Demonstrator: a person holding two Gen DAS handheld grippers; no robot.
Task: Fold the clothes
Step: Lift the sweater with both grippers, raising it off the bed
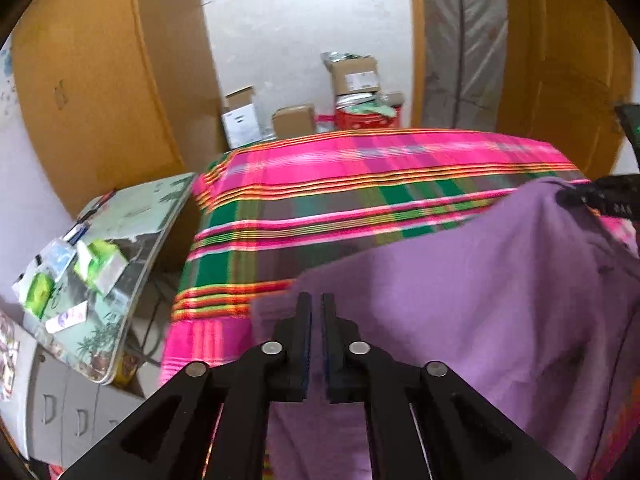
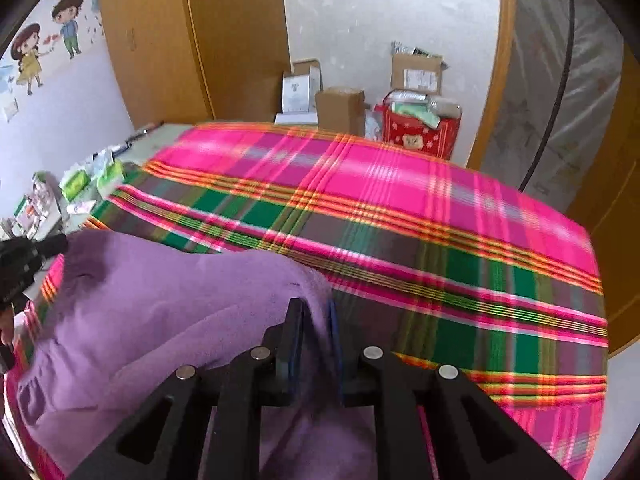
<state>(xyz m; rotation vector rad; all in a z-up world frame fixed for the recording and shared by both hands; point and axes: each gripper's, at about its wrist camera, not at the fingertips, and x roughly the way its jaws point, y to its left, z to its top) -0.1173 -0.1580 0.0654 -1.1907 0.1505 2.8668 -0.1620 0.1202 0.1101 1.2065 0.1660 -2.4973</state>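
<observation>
Your left hand-held gripper (image 1: pixel 316 308) pinches one edge of the purple garment (image 1: pixel 460 292), its fingers pressed together on the cloth. Your right hand-held gripper (image 2: pixel 316 312) clamps another edge. The garment hangs between them over the plaid bed (image 2: pixel 400 216).
</observation>
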